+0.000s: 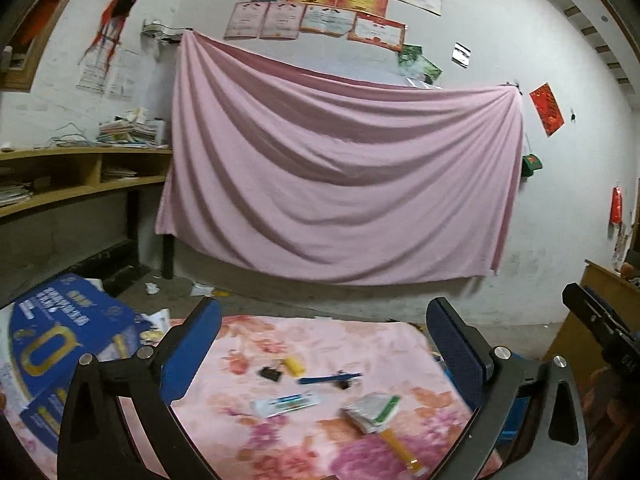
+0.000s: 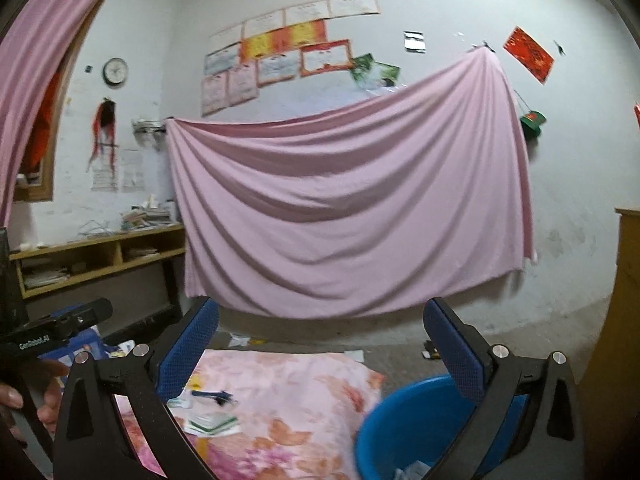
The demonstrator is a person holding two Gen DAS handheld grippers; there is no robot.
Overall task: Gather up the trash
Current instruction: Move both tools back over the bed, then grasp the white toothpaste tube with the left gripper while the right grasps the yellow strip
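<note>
Trash [image 1: 370,410] lies on cloth [image 1: 320,344] below both gaping tongs [image 1: 324,344].

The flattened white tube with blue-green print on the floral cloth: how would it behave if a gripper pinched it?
The flattened white tube with blue-green print looks squeezed nearly empty, so probably light and floppy. Lying flat on the soft floral cloth, it seems unlikely to roll, though fingers might snag fabric. Its glossy skin may slip.

Dim, flat indoor light; edges bowed, foreground perhaps motion-blurred.
</note>
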